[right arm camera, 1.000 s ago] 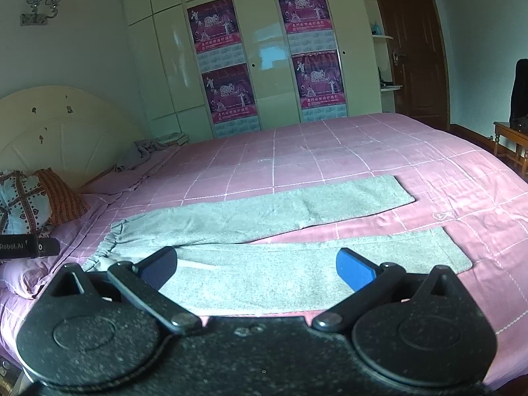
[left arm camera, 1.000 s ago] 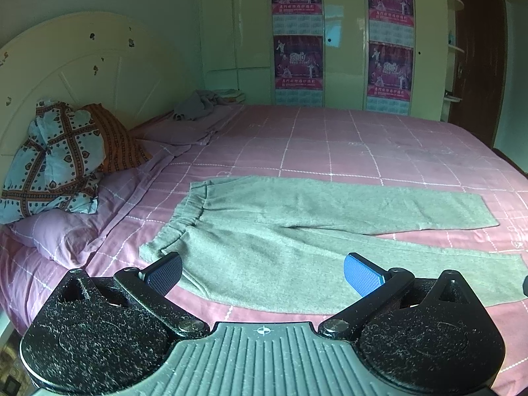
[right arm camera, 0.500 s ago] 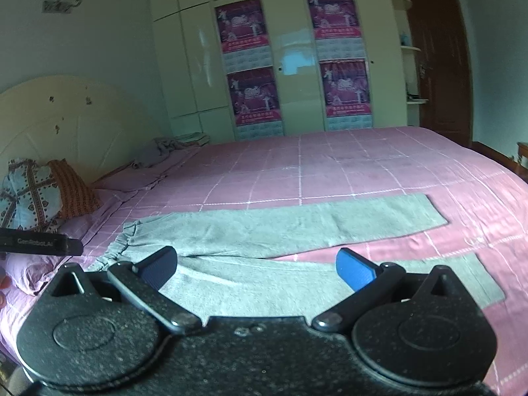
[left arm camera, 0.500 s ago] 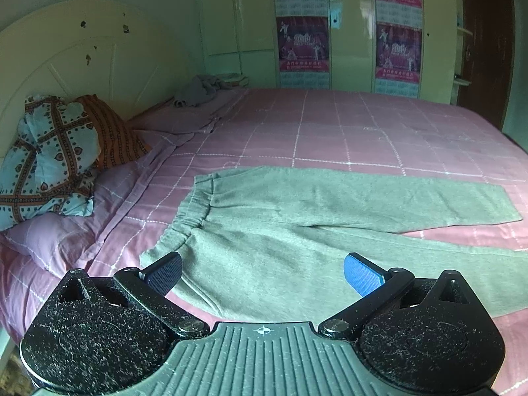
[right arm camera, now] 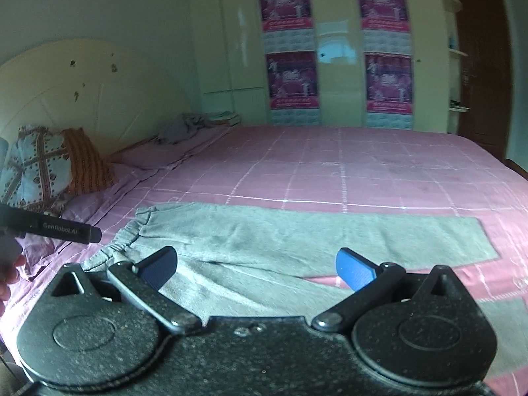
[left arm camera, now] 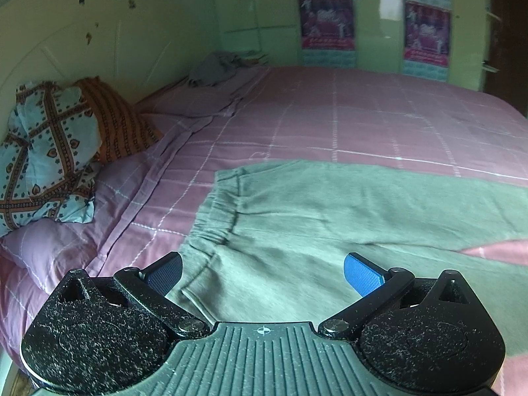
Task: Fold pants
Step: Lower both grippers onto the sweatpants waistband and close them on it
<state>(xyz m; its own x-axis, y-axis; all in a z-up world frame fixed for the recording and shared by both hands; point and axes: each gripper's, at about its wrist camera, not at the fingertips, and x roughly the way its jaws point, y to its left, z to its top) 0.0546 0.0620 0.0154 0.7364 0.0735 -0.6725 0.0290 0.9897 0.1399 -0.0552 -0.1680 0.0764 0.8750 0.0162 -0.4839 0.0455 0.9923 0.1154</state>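
Grey pants lie flat on the pink checked bed, elastic waistband to the left, both legs spread apart toward the right. My left gripper hovers open just above the near waist corner, nothing between its blue pads. In the right wrist view the same pants stretch across the bed, far leg end at the right. My right gripper is open over the crotch and near leg, empty. The left tool's black body pokes in at the left edge.
A patterned blue pillow and an orange one lean on the cream headboard at left. A grey cloth heap sits at the far corner. Wardrobe doors with posters stand behind the bed. A fingertip shows at left.
Both grippers moved left and closer to the waistband end of the pants. The left camera dropped lower toward the fabric. Both stayed open.
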